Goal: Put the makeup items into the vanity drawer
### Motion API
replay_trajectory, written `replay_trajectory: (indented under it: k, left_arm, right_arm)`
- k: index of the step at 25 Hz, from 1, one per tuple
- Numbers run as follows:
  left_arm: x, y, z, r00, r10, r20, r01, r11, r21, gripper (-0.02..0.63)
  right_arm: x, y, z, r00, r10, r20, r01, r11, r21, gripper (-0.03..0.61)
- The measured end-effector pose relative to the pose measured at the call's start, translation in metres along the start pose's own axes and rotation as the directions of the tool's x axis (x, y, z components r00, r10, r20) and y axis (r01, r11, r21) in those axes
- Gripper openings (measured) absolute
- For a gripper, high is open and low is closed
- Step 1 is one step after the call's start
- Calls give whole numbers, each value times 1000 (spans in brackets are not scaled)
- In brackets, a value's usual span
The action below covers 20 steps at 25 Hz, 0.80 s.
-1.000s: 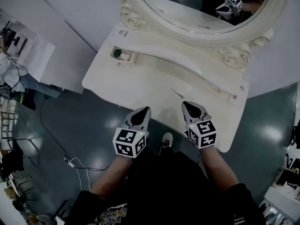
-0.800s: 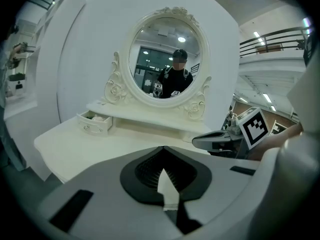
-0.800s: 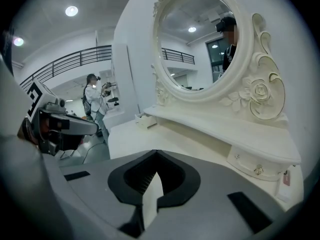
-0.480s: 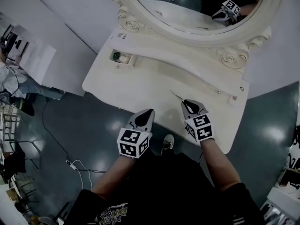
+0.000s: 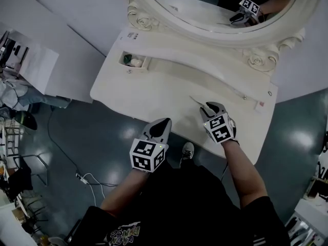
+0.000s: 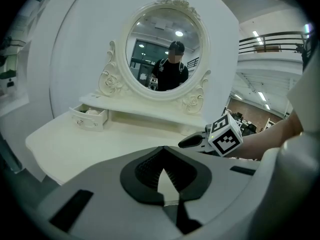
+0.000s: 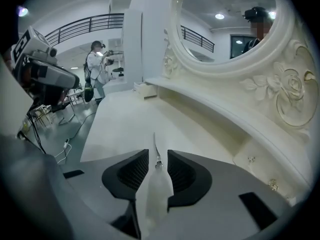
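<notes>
Two grippers at the near edge of the white vanity table. Left gripper: jaws pressed together, nothing between them, hanging just off the table's front edge. Right gripper: over the tabletop, jaws a narrow gap apart, with the thin makeup stick lying in that gap. Its fine tip points away toward the mirror. Cannot tell whether the pads touch it. The stick rests on the tabletop, right of centre. Far left, on the raised shelf: small drawer pulled open, a few small items inside. Behind: oval mirror in a carved frame.
</notes>
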State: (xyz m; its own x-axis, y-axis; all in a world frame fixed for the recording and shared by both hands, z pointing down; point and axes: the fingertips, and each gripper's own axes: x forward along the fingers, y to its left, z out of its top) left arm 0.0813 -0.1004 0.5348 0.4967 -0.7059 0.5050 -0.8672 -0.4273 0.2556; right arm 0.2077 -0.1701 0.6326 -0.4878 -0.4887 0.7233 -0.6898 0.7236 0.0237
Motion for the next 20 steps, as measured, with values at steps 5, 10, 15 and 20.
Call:
replay_trajectory:
  k: [5,10,15,20]
  left_arm:
    - [-4,9,-5,1000,10,-6,-10,1000,-16,8]
    - [-8,19,-8,1000,27,-4,-27,999,-35,8]
    - [-9,22,-9,1000,29,-3,-29,999,-43,8]
    - [-9,21,-6,1000,29,6,-29,999,-40,8]
  right_arm:
    - [17,-4,-10,998,-1,-68,-3,998,-58,127]
    - [25,-4,-12,995,9,-95,-15,998,-64,126]
    - [27,5,-12,993,60,-99,-59,998,7,74]
    - [26,2,-14,994,50,-96,-48,999,25,71]
